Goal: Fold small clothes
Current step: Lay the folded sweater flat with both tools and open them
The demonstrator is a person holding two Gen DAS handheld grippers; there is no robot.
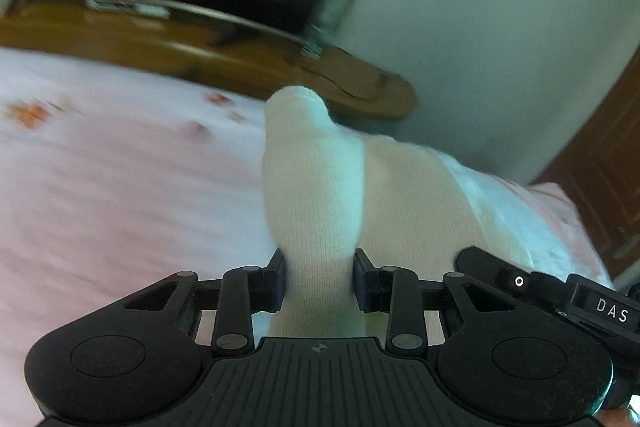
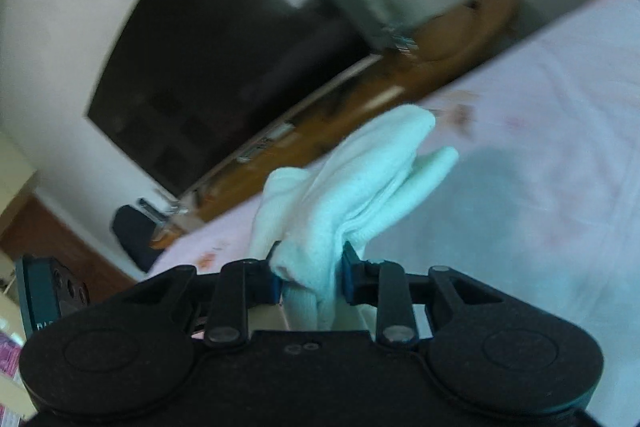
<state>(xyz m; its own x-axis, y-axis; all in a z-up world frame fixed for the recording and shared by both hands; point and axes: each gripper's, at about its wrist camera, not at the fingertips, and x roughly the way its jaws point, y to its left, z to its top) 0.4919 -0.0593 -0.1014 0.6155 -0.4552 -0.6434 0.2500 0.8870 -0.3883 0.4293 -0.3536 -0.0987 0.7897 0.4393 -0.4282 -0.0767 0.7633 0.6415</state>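
Observation:
A white sock [image 1: 320,187] is held up above a pale pink floral bedsheet [image 1: 120,179]. My left gripper [image 1: 320,281] is shut on one end of the sock, which sticks up between the jaws. My right gripper [image 2: 310,275] is shut on bunched white sock fabric [image 2: 360,179] that fans out ahead of the jaws over the bedsheet [image 2: 540,187]. The right gripper's black body [image 1: 560,291] shows at the lower right of the left wrist view, close beside the left one. Both views are motion-blurred.
A wooden bed frame [image 1: 200,47] borders the sheet's far edge. Behind it stand a dark TV screen [image 2: 224,59] and a pale wall [image 1: 500,27]. A brown door [image 1: 600,167] is at the right. A dark object [image 2: 132,235] sits beyond the bed's corner.

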